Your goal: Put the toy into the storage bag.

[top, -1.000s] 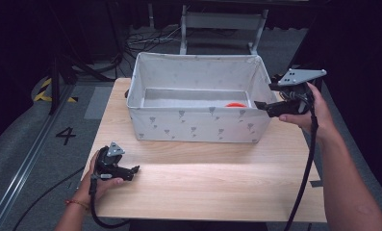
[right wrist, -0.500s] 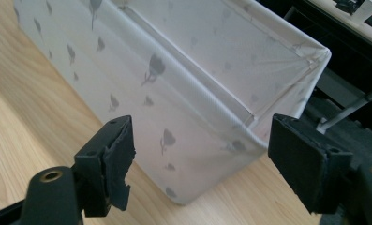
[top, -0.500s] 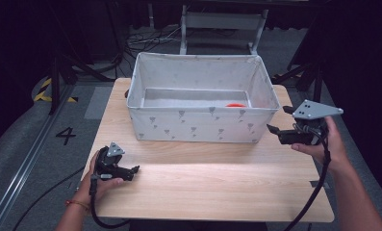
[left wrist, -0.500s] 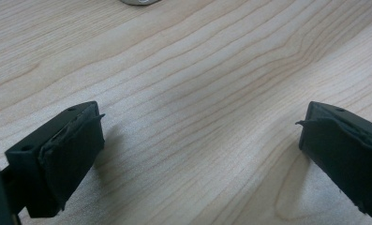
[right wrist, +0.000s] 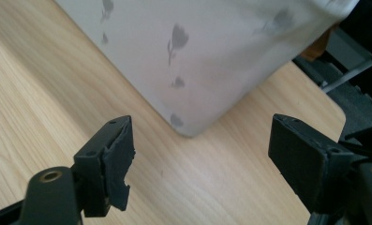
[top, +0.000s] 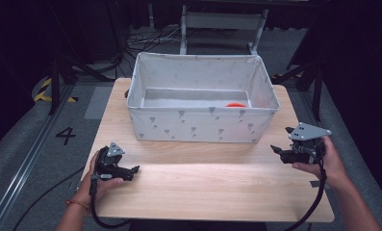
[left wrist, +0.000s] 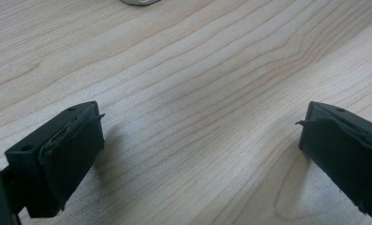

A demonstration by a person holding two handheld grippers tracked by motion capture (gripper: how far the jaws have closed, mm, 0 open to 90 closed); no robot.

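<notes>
On the pale wooden table (top: 212, 192) a white fabric bin (top: 203, 127) is set towards the back. Both the left gripper (top: 131, 171) and right gripper (top: 278, 150) are held spread, empty. The bin (probably light, soft-walled) is judged best pinched at its rim.

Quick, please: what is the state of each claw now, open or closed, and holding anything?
Left claw: open, holding nothing, above the light wooden table.
Right claw: open, holding nothing, near the grey fabric box.

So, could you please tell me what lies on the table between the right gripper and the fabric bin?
Nothing: in the high view, only bare wooden table separates the right gripper from the fabric bin.
</notes>
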